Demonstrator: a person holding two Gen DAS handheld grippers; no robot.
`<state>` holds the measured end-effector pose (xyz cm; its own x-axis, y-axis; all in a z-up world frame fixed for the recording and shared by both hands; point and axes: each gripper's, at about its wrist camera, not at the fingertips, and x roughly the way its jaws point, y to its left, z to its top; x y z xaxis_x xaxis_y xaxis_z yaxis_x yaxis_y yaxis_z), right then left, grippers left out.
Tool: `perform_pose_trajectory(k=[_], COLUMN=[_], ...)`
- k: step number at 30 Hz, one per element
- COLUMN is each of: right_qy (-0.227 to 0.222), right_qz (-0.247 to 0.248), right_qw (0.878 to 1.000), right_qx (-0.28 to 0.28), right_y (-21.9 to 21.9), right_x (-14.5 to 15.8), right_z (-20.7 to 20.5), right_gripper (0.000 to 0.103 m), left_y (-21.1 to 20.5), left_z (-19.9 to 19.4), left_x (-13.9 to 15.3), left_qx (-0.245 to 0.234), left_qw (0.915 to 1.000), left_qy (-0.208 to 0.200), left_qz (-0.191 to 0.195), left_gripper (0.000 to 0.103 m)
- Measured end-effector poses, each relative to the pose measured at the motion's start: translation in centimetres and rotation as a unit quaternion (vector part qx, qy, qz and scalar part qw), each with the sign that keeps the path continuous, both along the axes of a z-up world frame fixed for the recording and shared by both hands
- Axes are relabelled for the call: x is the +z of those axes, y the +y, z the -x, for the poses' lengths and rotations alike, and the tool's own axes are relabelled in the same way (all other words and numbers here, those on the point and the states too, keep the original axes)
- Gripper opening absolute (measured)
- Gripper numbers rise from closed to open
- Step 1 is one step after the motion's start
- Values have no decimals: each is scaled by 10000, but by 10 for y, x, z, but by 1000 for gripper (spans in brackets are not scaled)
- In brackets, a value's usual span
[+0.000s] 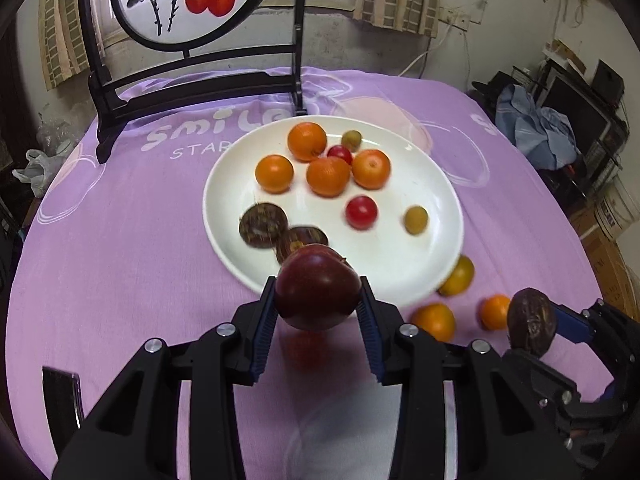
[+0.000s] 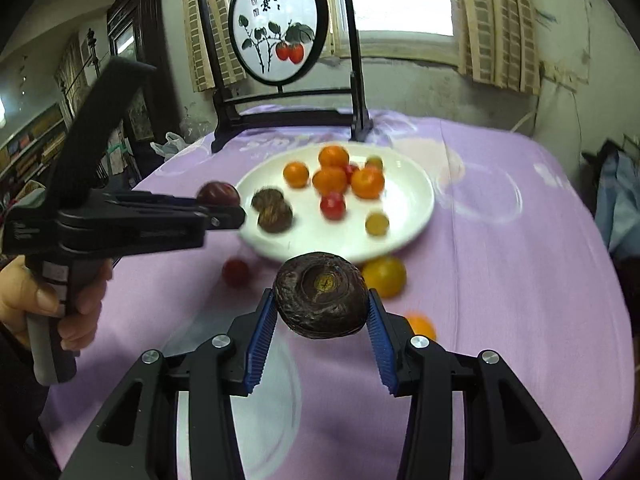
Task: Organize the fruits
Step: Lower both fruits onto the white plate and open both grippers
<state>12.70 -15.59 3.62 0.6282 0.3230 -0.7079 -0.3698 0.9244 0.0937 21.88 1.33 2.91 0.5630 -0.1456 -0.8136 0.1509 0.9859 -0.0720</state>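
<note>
My left gripper [image 1: 318, 284] is shut on a dark red round fruit [image 1: 316, 286], held above the purple cloth just short of the white plate [image 1: 392, 252]. My right gripper [image 2: 321, 296] is shut on a dark brown wrinkled fruit [image 2: 320, 298], also near the plate's [image 2: 404, 220] front rim. The plate holds several oranges [image 1: 328, 176], two red cherry tomatoes [image 1: 361, 212], two small green fruits [image 1: 416, 220] and two more dark brown fruits [image 1: 263, 225]. Loose on the cloth lie a yellow fruit [image 2: 384, 276], an orange [image 2: 420, 326] and a red tomato [image 2: 236, 272].
A dark wooden stand with a round painted screen [image 2: 276, 36] rises behind the plate. A person's hand [image 2: 60, 300] grips the left gripper's handle. A purple cloth [image 1: 120, 220] covers the round table. Blue fabric and boxes [image 1: 540, 128] crowd the room's right side.
</note>
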Motion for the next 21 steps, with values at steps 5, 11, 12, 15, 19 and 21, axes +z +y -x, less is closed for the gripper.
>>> perform_pose_trajectory(k=[5, 11, 12, 15, 19, 21], right_qy=[161, 416, 447, 252, 216, 213], right_qz=[-94, -68, 6, 191, -23, -114], right_qw=[9996, 9983, 9981, 9975, 9974, 9975], right_qx=[-231, -411, -422, -637, -689, -671], right_y=[12, 26, 28, 27, 14, 8], right_x=[-14, -35, -39, -39, -33, -28], right_z=[-46, -79, -81, -79, -69, -59], right_gripper=[46, 46, 47, 60, 63, 64], left_y=[4, 14, 15, 18, 20, 19], left_z=[-43, -85, -88, -82, -59, -47], left_x=[-12, -32, -33, -27, -22, -19], left_qx=[200, 580, 641, 817, 856, 821], left_qw=[9997, 9978, 9974, 9963, 9955, 9956], left_qy=[131, 258, 244, 46, 1, 45], left_qz=[56, 201, 220, 255, 395, 450], left_gripper=[38, 40, 49, 71, 81, 83])
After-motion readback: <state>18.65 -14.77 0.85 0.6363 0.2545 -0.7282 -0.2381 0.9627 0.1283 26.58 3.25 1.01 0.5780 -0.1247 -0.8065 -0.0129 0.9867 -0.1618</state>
